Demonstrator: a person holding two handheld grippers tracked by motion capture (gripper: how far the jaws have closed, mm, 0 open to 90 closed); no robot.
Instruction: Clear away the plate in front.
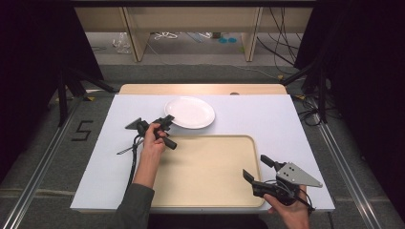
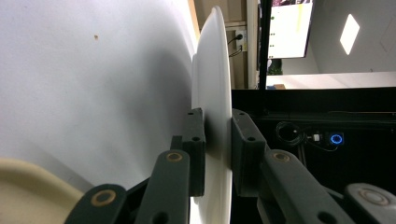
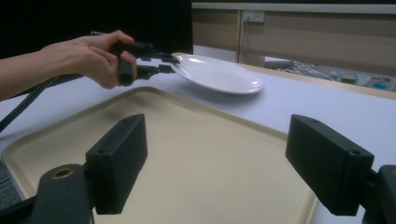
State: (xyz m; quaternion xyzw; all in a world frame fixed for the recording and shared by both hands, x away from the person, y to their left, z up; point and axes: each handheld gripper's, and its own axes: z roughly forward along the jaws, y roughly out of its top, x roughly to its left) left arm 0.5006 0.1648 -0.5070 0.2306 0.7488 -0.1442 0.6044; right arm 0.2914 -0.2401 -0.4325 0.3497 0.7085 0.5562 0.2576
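On the white table (image 1: 267,119), left tongs (image 1: 168,120) clamp the plate (image 1: 191,112) rim; right tongs (image 1: 258,168) gape.

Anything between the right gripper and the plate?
The beige tray alone: its bare floor spans the stretch from the right gripper toward the white plate, with a strip of white table beyond its far rim. The high view and the right gripper view both show it.

My left gripper (image 1: 165,123) is all black, a grey three-cornered plate behind its jaws and a dark cable trailing from its handle. Close up, its pads (image 2: 195,140) are matte blocks with small screws, brass-ringed pivots on the links below. My right gripper (image 1: 260,168) matches, its grey plate dotted with screw holes. A dark grey-green sleeve (image 1: 135,205) covers my left forearm behind the handle.
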